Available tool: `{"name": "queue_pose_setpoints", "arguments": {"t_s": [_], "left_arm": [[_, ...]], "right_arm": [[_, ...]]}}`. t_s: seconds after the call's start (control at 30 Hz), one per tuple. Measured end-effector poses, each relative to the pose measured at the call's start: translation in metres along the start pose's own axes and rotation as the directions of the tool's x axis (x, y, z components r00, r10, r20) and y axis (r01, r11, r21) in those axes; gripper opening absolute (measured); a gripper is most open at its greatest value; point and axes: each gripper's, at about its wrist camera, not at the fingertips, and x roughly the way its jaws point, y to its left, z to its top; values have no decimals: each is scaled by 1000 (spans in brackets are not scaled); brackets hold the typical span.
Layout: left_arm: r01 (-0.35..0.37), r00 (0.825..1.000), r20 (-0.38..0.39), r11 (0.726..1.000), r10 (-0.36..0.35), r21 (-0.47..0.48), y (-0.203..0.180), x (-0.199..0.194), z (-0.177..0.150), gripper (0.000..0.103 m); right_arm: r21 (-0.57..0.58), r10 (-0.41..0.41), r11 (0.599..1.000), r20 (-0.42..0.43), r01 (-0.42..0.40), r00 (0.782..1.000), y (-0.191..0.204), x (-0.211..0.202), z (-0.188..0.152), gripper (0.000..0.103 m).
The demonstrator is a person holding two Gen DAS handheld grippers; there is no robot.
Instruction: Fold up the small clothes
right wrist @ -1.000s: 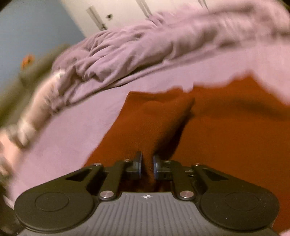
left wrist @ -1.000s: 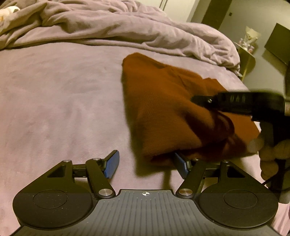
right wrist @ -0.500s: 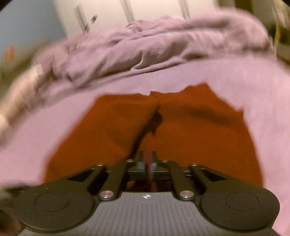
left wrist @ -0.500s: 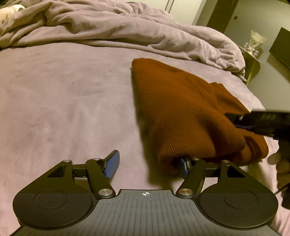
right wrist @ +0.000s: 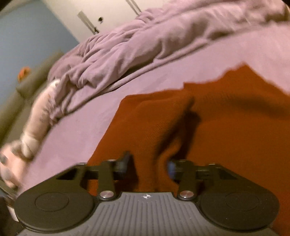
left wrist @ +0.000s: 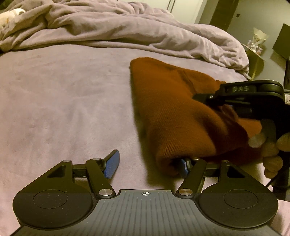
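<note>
A rust-brown knit garment (left wrist: 174,109) lies folded on the purple bed sheet (left wrist: 63,101). My left gripper (left wrist: 147,164) is open at its near left corner; the right blue pad sits under the folded edge, the left pad is over bare sheet. My right gripper shows in the left wrist view (left wrist: 241,92) over the garment's right side. In the right wrist view the right gripper (right wrist: 148,165) is open, low over the garment (right wrist: 226,127), with a raised fold of knit between its fingers.
A crumpled purple duvet (left wrist: 126,30) lies along the far side of the bed. A pale soft toy (left wrist: 9,16) is at the far left. The bed's right edge, a small gold side table (left wrist: 255,58) and a dark doorway lie beyond the garment.
My right gripper has opened and let go of the fold it was pinching. It swung back over the garment's right side. The left gripper stayed open at the corner.
</note>
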Motion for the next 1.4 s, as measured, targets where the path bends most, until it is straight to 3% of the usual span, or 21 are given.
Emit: {"name": "queue_pose_setpoints", "arguments": {"t_s": [0.07,0.13,0.2,0.33,0.47,0.53,0.6,0.63,0.7,0.83,0.97,1.03,1.1,1.2,1.3,1.4], "left_arm": [[-10,1000,0,1000,10,-5,-2,-1,0,71],[-20,1000,-1,1000,20,-8,-5,-2,1,71],[-33,999,-2,999,33,-7,-8,-3,3,74],[5,1000,5,1000,-5,-6,-17,-8,6,78],[57,998,-21,998,-57,24,-39,-6,5,80],[52,998,-42,997,-50,53,-52,-2,3,80],[54,997,-59,996,-50,71,-60,1,0,77],[45,997,-62,996,-41,79,-63,2,-2,77],[23,998,-67,996,-17,86,-62,1,-3,77],[1,1000,-28,998,1,60,-52,-17,1,77],[27,999,43,999,-28,17,-52,-34,16,77],[37,998,49,999,-39,31,-61,-31,23,78],[48,998,46,998,-50,45,-70,-23,27,78],[25,1000,10,996,-26,88,-86,-3,26,79],[6,1000,-17,992,-4,127,-90,13,20,81],[32,999,-44,996,-28,86,-81,19,16,82]], "right_arm": [[-170,-101,980,41,106,994,22,-5,0,17],[-364,-207,900,126,240,970,46,-14,-5,16],[-479,-242,814,232,328,942,62,-33,-10,15],[-547,-304,683,390,484,869,62,-64,-19,15],[-520,-413,634,398,573,819,24,-68,-25,15],[-495,-469,620,387,608,794,0,-64,-25,16],[-502,-529,562,392,657,753,-21,-57,-29,17],[-491,-535,581,371,649,759,-32,-58,-30,17],[-446,-500,668,323,595,803,-46,-65,-26,24],[-297,-453,783,331,547,828,-51,-106,-23,30],[-239,-352,857,375,457,857,-40,-137,-40,29],[-255,-281,888,360,383,890,-34,-141,-52,26],[-280,-249,897,320,342,914,-33,-132,-61,22],[-262,-301,895,243,361,922,-47,-111,-68,15],[-274,-299,890,254,365,920,-54,-112,-72,14],[-278,-298,890,246,361,922,-58,-116,-76,14]]}}
